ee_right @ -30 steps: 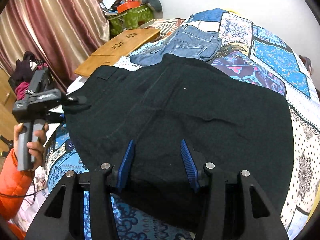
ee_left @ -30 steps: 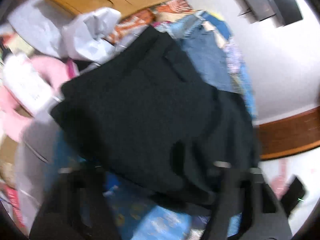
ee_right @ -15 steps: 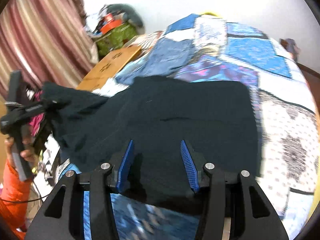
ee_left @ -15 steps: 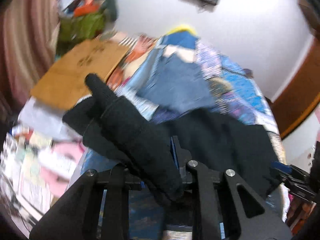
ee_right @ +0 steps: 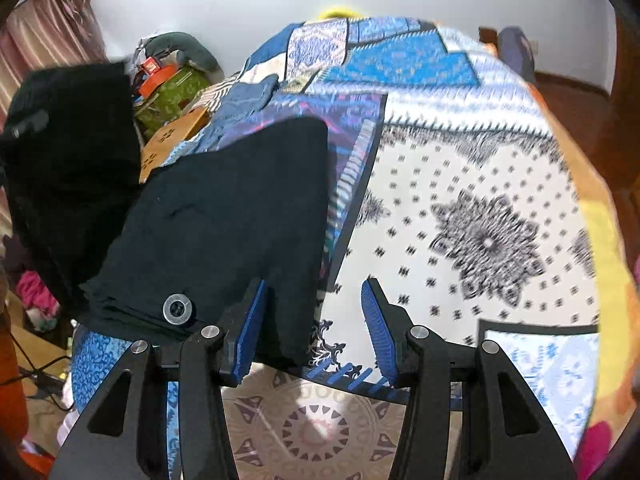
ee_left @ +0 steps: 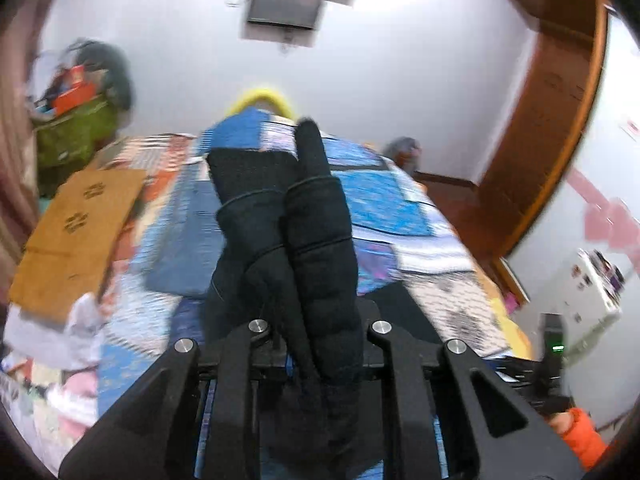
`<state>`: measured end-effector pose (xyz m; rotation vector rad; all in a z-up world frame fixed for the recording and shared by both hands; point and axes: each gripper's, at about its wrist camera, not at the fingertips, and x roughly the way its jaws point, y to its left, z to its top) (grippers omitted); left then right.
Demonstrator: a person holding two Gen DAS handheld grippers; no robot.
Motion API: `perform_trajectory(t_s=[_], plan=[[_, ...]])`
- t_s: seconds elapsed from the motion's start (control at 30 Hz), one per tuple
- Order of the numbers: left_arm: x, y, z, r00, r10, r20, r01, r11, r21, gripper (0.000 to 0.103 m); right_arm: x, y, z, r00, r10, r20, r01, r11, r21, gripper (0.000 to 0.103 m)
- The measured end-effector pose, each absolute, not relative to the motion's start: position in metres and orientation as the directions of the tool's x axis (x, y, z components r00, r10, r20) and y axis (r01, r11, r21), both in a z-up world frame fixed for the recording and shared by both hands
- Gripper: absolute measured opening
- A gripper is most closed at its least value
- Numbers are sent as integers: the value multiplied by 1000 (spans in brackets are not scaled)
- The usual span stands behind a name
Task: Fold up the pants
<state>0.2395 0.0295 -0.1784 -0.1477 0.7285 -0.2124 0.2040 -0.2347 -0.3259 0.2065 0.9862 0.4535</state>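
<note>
left tool (ee_left: 316, 332) tips behind pants (ee_left: 316, 248)

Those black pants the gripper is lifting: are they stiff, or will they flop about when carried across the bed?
Probably floppy: the black pants bunch into soft rolls where the left gripper pinches them, and the rest drapes down onto the bed. They look fairly thick, so likely not slippery. The free part would likely drag along rather than hold any shape.
</note>
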Motion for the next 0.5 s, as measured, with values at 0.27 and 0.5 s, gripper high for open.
perform_trajectory(t_s=[0.27,0.5], plan=[[253,-86,-224,571,-366,-735,360,916,-177,13,203,-231,-328,475,494,-729,-302,869,392,45],[239,-141,-275,507,-316,-802,450,890,-67,15,198,-241,-330,477,500,-723,-296,866,403,45]])
